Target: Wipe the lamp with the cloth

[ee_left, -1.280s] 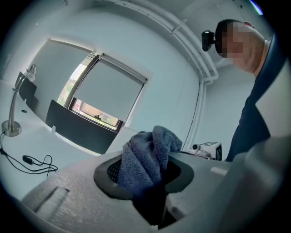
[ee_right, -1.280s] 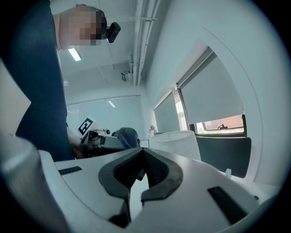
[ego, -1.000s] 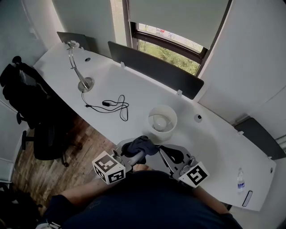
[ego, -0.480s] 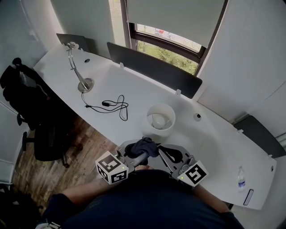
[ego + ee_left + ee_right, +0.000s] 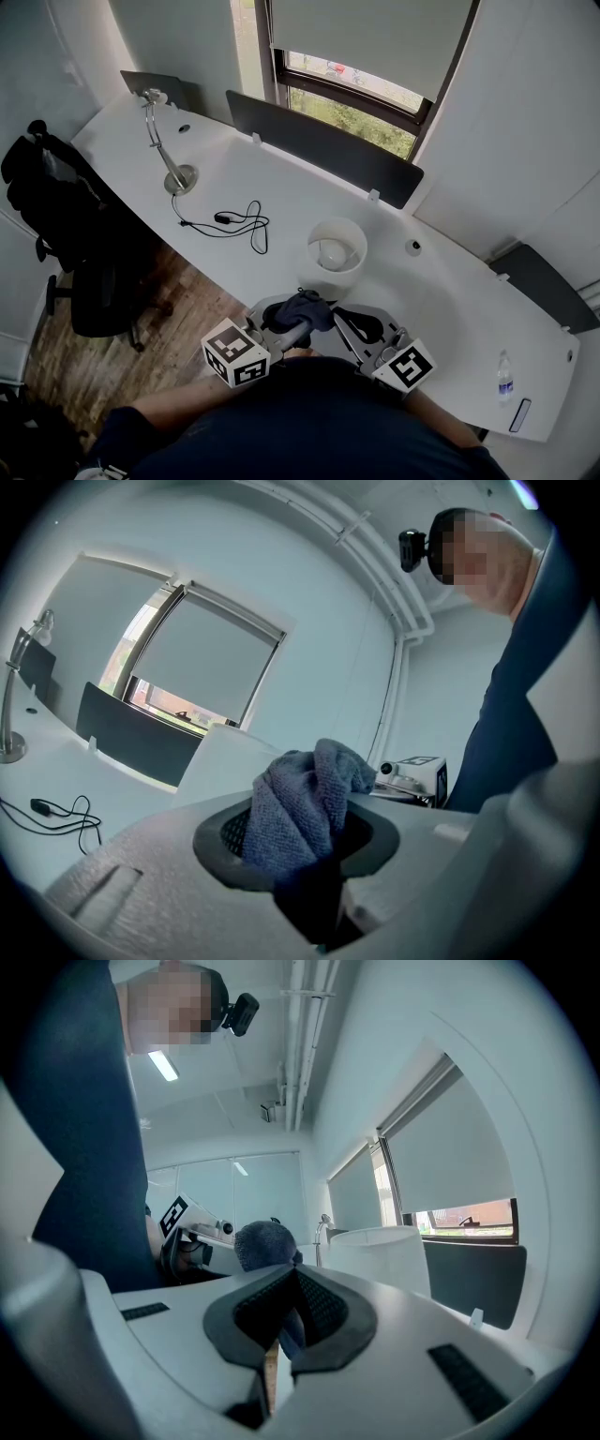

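Left tool (image 5: 296, 322) clamped on cloth (image 5: 306, 307), edged nearer lamp (image 5: 341, 272), right tool (image 5: 351, 319) jaws together.

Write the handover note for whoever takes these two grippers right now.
Left gripper: shut on the cloth, which is bunched up and sticks out past the fingers.
Right gripper: shut, with nothing held.
Lamp: white shade, upright on the desk, just beyond both grippers. The cloth is held short of its near side and does not touch it.
Done: the cloth is in hand.
Left: bring the cloth to the shade and wipe. The pictures don't show whether any wiping has been done.
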